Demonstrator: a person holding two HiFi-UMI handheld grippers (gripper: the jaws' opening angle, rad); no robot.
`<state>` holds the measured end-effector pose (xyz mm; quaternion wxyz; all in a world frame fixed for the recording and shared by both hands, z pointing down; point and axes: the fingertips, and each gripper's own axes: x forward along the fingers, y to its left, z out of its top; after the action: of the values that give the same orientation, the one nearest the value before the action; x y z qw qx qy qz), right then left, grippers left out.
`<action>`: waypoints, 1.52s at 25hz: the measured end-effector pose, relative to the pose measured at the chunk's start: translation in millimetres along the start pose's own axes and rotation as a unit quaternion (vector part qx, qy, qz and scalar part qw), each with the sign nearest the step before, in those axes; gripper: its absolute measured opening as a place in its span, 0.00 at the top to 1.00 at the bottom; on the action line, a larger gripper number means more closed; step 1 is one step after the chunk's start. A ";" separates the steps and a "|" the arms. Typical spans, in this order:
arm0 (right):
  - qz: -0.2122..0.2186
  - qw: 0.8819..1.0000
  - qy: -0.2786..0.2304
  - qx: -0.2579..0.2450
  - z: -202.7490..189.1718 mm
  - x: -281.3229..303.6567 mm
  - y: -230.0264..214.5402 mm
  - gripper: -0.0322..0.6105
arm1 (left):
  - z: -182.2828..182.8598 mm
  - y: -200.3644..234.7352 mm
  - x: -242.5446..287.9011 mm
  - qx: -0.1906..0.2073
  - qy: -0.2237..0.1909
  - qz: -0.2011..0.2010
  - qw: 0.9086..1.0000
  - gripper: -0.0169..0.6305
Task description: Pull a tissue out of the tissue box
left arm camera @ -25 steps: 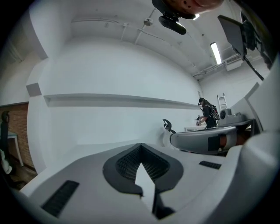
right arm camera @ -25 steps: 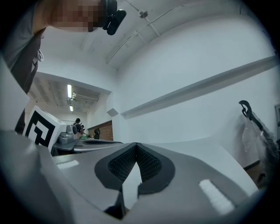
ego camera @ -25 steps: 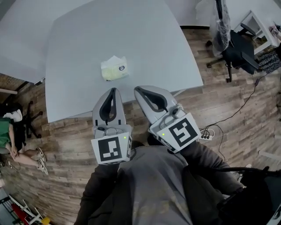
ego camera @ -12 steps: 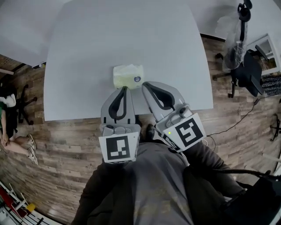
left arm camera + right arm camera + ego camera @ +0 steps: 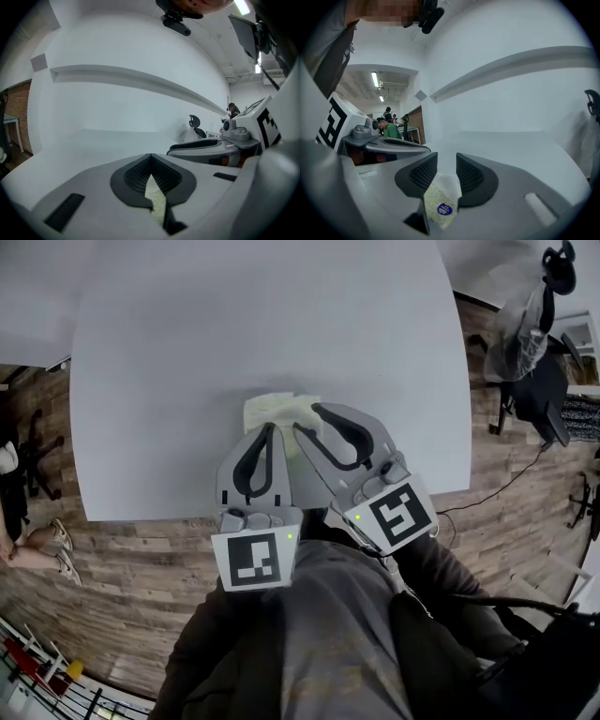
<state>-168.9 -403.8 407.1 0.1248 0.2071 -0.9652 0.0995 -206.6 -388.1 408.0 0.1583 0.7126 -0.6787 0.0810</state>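
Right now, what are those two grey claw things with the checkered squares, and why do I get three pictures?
They are grabbers, and a person holds one in each hand. The head view comes from a camera on the person's head, looking down. The other two come from small cameras riding on each grabber. On the pale table lies one yellowish tissue pack. The left grabber has its jaws together and holds nothing. The right grabber is opening its jaws. The pack shows in the gap, but nothing pinches it.
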 end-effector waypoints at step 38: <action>-0.001 0.985 -0.171 -0.029 166.5 -135.7 43.4 0.95 | 144.7 -52.7 -109.0 0.068 -0.151 0.053 0.985 0.98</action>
<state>-100.8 -354.7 204.7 -0.0363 0.2188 -0.9745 0.0342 -175.8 -332.6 230.4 0.0009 0.6886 -0.7247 0.0262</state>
